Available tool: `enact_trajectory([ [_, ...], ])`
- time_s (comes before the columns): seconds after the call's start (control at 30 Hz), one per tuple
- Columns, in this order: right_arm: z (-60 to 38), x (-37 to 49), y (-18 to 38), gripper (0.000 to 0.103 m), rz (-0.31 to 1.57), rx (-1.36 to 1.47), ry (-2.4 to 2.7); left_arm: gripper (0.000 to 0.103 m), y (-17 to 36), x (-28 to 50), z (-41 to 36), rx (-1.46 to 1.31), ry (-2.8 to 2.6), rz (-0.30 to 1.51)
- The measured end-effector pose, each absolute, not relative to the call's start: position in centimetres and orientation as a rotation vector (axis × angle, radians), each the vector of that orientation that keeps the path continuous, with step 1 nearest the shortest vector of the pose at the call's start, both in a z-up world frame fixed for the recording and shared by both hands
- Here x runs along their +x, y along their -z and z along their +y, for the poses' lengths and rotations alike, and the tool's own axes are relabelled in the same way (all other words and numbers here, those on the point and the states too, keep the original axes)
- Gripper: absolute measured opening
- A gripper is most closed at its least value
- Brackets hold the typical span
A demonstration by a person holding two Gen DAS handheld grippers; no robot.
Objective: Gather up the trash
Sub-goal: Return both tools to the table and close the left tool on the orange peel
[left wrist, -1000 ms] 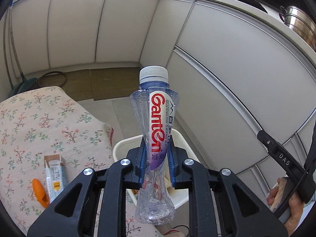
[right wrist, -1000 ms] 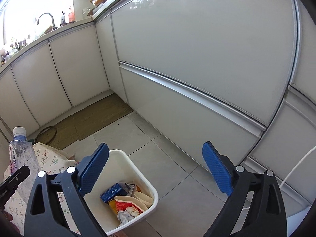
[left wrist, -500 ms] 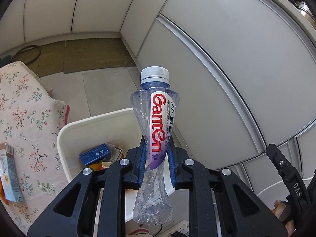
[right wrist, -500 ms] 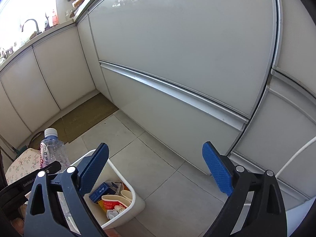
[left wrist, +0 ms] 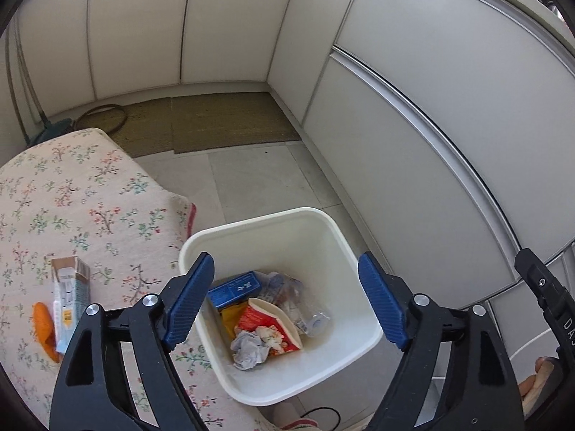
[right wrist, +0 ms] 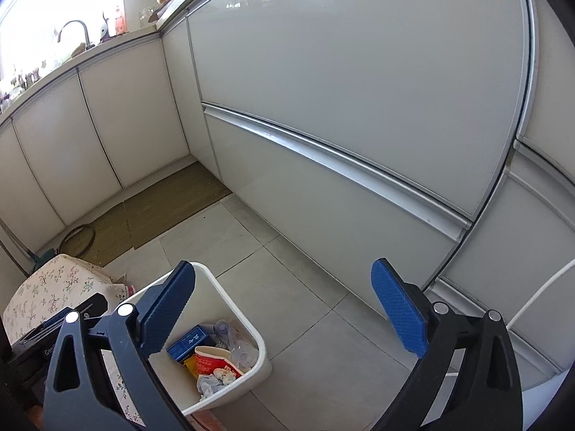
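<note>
My left gripper [left wrist: 287,301] is open and empty, above the white trash bin [left wrist: 323,226]. The clear plastic bottle [left wrist: 298,301] lies inside the bin among a blue box [left wrist: 233,289], a red-and-white paper cup [left wrist: 269,323] and crumpled paper [left wrist: 249,350]. My right gripper [right wrist: 284,309] is open and empty, above the floor to the right of the bin [right wrist: 230,292]; the bottle [right wrist: 237,341] shows there too. A small carton [left wrist: 68,298] and an orange item [left wrist: 45,327] lie on the floral-cloth table [left wrist: 72,197] at the left.
White cabinet fronts [left wrist: 413,143] run close along the right of the bin and across the back. A brown mat [left wrist: 215,122] lies on the tiled floor [right wrist: 287,280] beyond. A white cable [right wrist: 539,294] hangs at the right.
My left gripper has opened and let go of the bottle, which now lies in the bin. The left view has tilted down over the bin. The right gripper stays open.
</note>
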State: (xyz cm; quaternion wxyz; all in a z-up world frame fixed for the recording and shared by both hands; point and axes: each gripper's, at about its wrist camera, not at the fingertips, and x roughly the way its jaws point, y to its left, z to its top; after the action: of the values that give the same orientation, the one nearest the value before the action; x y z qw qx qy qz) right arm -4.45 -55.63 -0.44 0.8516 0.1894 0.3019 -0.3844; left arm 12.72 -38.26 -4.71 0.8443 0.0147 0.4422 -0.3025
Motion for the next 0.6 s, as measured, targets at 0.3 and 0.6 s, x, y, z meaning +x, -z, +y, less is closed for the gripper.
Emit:
enact_trajectory([
  [0.3,-51.6,-1.6,0.2,0.096,0.662,0.33,0.738,0.093,4.1,13.1,-32.5,0.071,0.465,0.873],
  [0.6,-46.1,2.2,0.7,0.096,0.708,0.229,0.614,0.095,6.5,14.5,-24.5,0.023,0.29,0.923],
])
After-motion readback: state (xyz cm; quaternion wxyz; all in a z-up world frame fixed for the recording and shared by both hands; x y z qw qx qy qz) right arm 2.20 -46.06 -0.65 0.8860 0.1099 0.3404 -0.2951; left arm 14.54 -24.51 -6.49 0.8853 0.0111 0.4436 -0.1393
